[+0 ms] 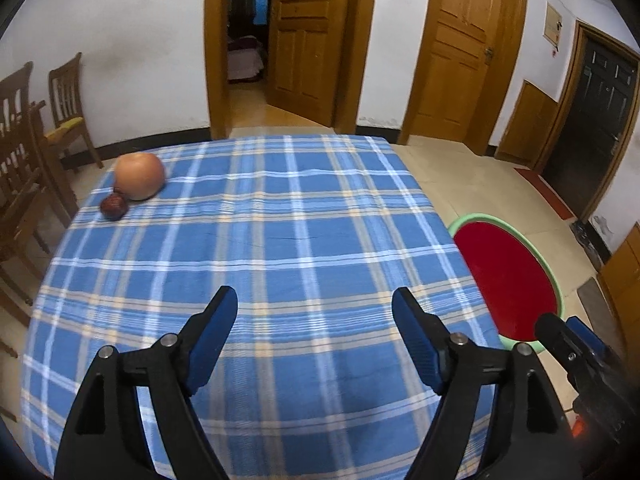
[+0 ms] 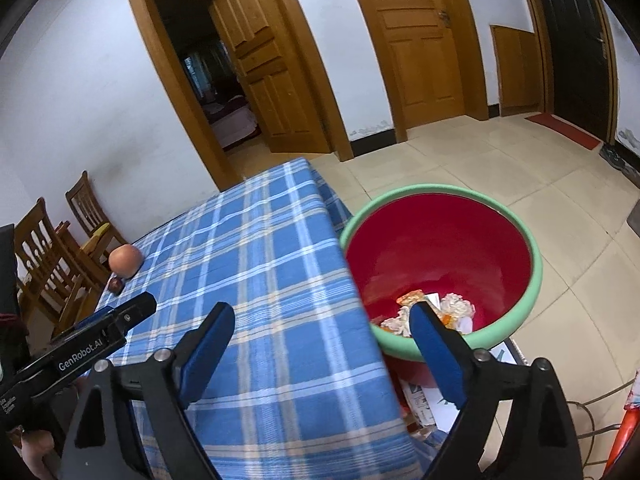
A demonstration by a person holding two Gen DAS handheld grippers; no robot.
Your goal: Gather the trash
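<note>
Across the table draped in a blue, white and tan checked cloth [image 1: 304, 240] almost nothing is left to pick up, and that tells us where this job stands. Wide stretches of plaid lie bare, with no wrapper or scrap showing anywhere on them in either view.

Beside the table's right edge, down on the pale tiled floor [image 2: 500, 168], sits the big round plastic basin, red inside with a mint-green rim [image 2: 536, 264]. At its bottom lies a small heap of crumpled trash, white paper balls and orange-printed wrappers [image 2: 436, 308]. So the collecting looks largely done: the rubbish is in the basin, not on the cloth. Under the basin something white and boxy pokes out, but I cannot tell what it is.

Now the tools. From its own camera the left gripper [image 1: 315, 308] hangs over the near part of the cloth, black arms and blue pads spread wide, nothing between them. Over the table's right edge, the right gripper [image 2: 322, 322] is spread wider still, one pad above the plaid and the other lined up over the basin's near rim, also carrying nothing.

Off at the far left corner of the cloth rest a large round orange-pink fruit [image 1: 140, 176] and, touching it, a small dark red fruit [image 1: 114, 206]. Those look like food rather than litter, so my call is they stay put.

My judgement: little or nothing is left, perhaps one last check of the table.
</note>
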